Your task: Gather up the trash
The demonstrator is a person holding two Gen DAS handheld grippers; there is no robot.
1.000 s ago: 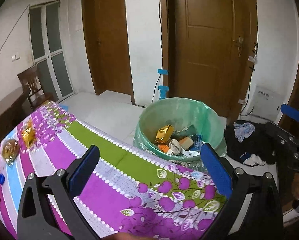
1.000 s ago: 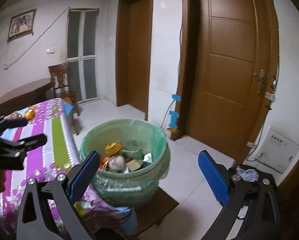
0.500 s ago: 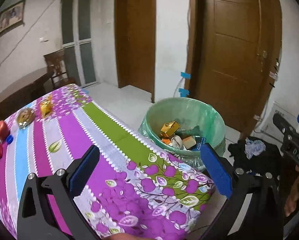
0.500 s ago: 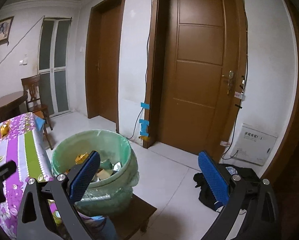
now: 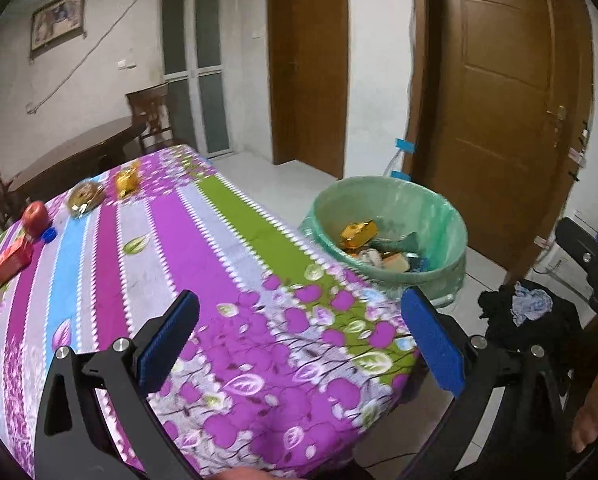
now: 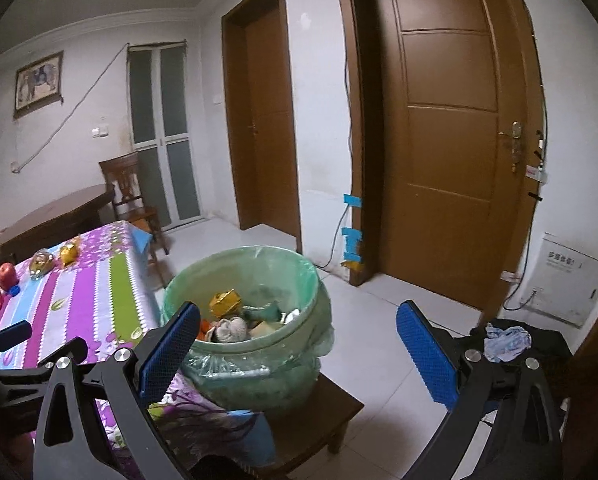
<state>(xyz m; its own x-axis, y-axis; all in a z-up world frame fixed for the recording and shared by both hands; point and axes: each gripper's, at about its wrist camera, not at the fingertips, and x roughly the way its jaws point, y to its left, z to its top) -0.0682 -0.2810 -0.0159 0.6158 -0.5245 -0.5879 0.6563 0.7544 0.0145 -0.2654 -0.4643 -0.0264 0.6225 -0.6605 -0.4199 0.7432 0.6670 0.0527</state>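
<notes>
The left gripper [image 5: 299,340] hangs over the near end of the table [image 5: 235,264], jaws spread wide with nothing between the blue pads [image 5: 167,344]. The right gripper [image 6: 297,354] is likewise released and empty, held above the floor beside the table's corner, facing the bin [image 6: 255,364].

Just past the table's edge the bin [image 5: 451,240] stands on a low wooden stool [image 6: 331,412], lined with a green bag. Inside lie a gold wrapper [image 5: 359,234], a crumpled grey wad [image 6: 231,328], a tan block [image 5: 395,263] and other scraps.

To the right, on the floor, sits a dark heap of cloth [image 5: 539,320] with a pale blue rag [image 5: 531,306] on top.

At the far end of the table remain a red box [image 5: 11,260], a blue cap [image 5: 49,235] just beside a red apple [image 5: 35,216], a clear packet [image 5: 83,198] and a yellow packet [image 5: 126,179], all well apart from the bin.

Beyond stand a dark wooden table [image 6: 55,216], a chair [image 6: 131,196] and brown doors [image 6: 451,128].
</notes>
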